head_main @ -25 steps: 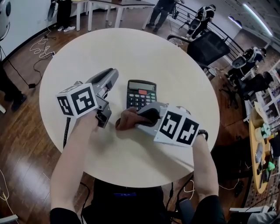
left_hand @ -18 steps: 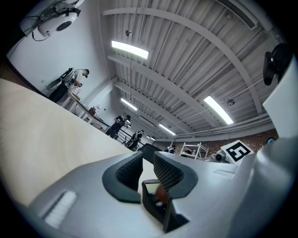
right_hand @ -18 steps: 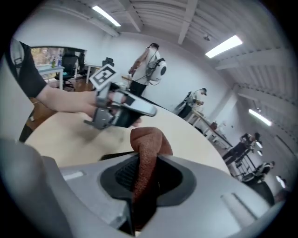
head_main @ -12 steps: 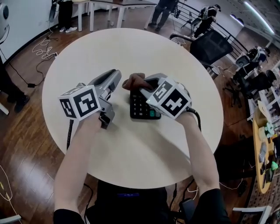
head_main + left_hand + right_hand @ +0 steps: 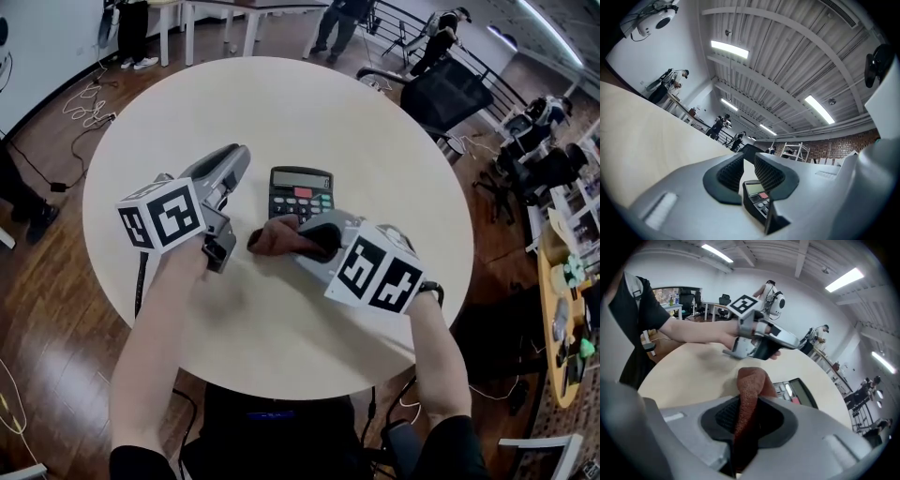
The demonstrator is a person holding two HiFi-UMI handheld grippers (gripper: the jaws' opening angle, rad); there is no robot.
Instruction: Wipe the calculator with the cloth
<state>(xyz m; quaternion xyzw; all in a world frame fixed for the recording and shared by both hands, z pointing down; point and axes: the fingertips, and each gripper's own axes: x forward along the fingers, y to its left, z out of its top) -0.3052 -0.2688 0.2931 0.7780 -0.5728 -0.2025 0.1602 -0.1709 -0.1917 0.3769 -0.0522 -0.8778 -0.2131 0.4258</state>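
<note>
A black calculator [image 5: 300, 192] lies face up on the round pale table [image 5: 309, 103]. My right gripper [image 5: 309, 242] is shut on a reddish-brown cloth [image 5: 279, 238], and the bunched cloth rests at the calculator's near edge. In the right gripper view the cloth [image 5: 751, 380] stands up between the pads, with the calculator [image 5: 799, 392] just beyond to the right. My left gripper [image 5: 236, 155] lies nearly level just left of the calculator. Its jaws stand a narrow gap apart with nothing between them. In the left gripper view, the calculator [image 5: 757, 194] shows low beside the right jaw.
A black office chair [image 5: 445, 98] stands past the table's far right edge. People and tables [image 5: 253, 14] are farther off, and cables [image 5: 89, 103] lie on the wooden floor at the left. In the right gripper view, the left gripper's body [image 5: 759, 341] sits across the table.
The right gripper swept the cloth up over the calculator half a second ago, then drew it back to the near edge. The left gripper stayed where it was.
</note>
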